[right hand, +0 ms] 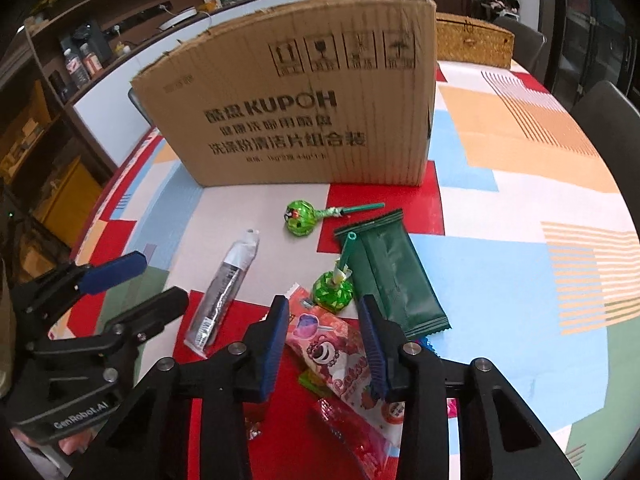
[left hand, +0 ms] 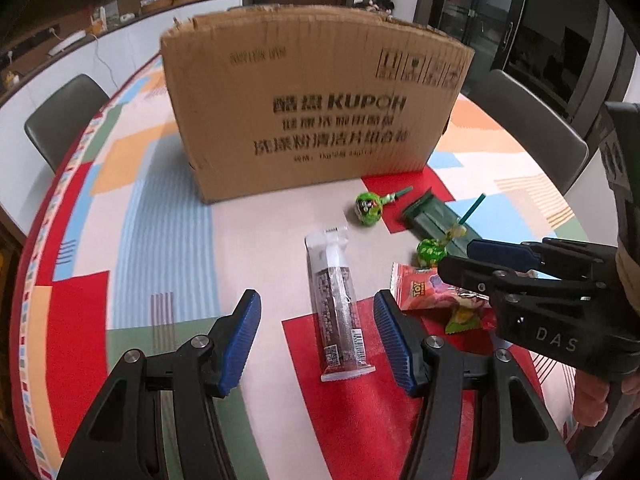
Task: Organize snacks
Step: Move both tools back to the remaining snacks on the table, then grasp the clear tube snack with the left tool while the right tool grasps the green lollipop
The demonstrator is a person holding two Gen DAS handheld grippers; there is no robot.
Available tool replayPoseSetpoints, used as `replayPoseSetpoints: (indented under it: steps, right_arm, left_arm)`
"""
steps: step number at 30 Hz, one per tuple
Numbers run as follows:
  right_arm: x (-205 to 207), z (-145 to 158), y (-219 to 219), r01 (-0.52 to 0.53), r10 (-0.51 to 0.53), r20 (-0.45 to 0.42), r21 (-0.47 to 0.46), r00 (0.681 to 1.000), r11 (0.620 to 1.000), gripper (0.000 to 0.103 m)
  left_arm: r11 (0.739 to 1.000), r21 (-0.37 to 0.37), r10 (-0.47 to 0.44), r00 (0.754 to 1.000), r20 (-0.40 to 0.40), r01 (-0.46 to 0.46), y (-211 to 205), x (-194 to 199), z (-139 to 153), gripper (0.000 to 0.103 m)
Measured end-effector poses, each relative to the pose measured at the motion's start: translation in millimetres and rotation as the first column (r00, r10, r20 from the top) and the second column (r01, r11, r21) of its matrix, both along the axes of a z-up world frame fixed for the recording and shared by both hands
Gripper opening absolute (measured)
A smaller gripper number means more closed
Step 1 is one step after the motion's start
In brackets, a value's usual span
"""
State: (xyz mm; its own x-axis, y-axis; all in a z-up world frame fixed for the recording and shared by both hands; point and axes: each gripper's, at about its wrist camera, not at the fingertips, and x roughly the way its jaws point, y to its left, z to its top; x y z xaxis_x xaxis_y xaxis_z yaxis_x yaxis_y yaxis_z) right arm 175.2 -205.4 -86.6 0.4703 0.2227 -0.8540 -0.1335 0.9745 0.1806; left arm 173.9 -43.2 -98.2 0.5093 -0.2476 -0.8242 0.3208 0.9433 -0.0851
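Observation:
A tall cardboard box (left hand: 312,108) stands at the back of the table; it also shows in the right wrist view (right hand: 304,100). My left gripper (left hand: 318,340) is open, its jaws either side of a clear snack tube (left hand: 338,308) lying on the table. My right gripper (right hand: 324,344) is open, low over a pink strawberry-bear packet (right hand: 336,352). Just beyond lie a green lollipop (right hand: 334,290), a dark green packet (right hand: 394,276) and a second green lollipop (right hand: 302,218). The right gripper also shows in the left wrist view (left hand: 464,258), beside the near lollipop (left hand: 432,250).
The table has a colourful patchwork cloth (right hand: 500,208). A woven basket (right hand: 474,42) sits behind the box at the right. Grey chairs (left hand: 66,120) stand at the table's far sides. A small green sweet (left hand: 462,318) and other wrappers lie under the pink packet.

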Motion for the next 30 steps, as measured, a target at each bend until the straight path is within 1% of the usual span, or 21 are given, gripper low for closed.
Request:
replayPoseSetpoints:
  steps: [5, 7, 10, 17, 19, 21, 27, 30]
  right_arm:
    - [5, -6, -1, 0.01, -0.01, -0.021, 0.01, 1.0, 1.0, 0.036]
    - [7, -8, -2, 0.012, -0.011, -0.028, 0.016, 1.0, 1.0, 0.035]
    - [10, -11, -1, 0.016, -0.016, -0.039, 0.021, 0.999, 1.0, 0.034]
    - [17, -18, 7, 0.015, -0.014, -0.058, 0.019, 0.998, 1.0, 0.032]
    - [19, -19, 9, 0.012, -0.011, -0.059, 0.014, 0.998, 1.0, 0.032]
    - [21, -22, 12, 0.011, -0.01, -0.065, 0.015, 0.998, 1.0, 0.032]
    - [26, -27, 14, 0.015, -0.013, -0.071, 0.023, 0.997, 1.0, 0.032]
    - [27, -27, 12, 0.017, -0.015, -0.069, 0.026, 0.997, 1.0, 0.032]
  left_arm:
    - [1.0, -0.007, -0.006, 0.999, -0.037, 0.006, -5, 10, -14, 0.057]
    - [1.0, -0.012, -0.003, 0.999, -0.052, 0.002, -6, 14, -18, 0.054]
    - [1.0, -0.024, 0.001, 0.999, -0.054, -0.003, -6, 17, -21, 0.05]
    - [1.0, -0.005, -0.002, 0.998, -0.065, 0.002, -12, 22, -29, 0.046]
    - [1.0, 0.0, -0.002, 0.998, -0.069, 0.002, -14, 24, -32, 0.041]
    - [1.0, 0.008, -0.005, 0.998, -0.07, 0.006, -16, 26, -34, 0.041]
    - [1.0, 0.029, -0.009, 0.998, -0.065, 0.011, -21, 30, -34, 0.034]
    - [0.999, 0.043, -0.012, 0.998, -0.062, 0.014, -21, 30, -33, 0.028]
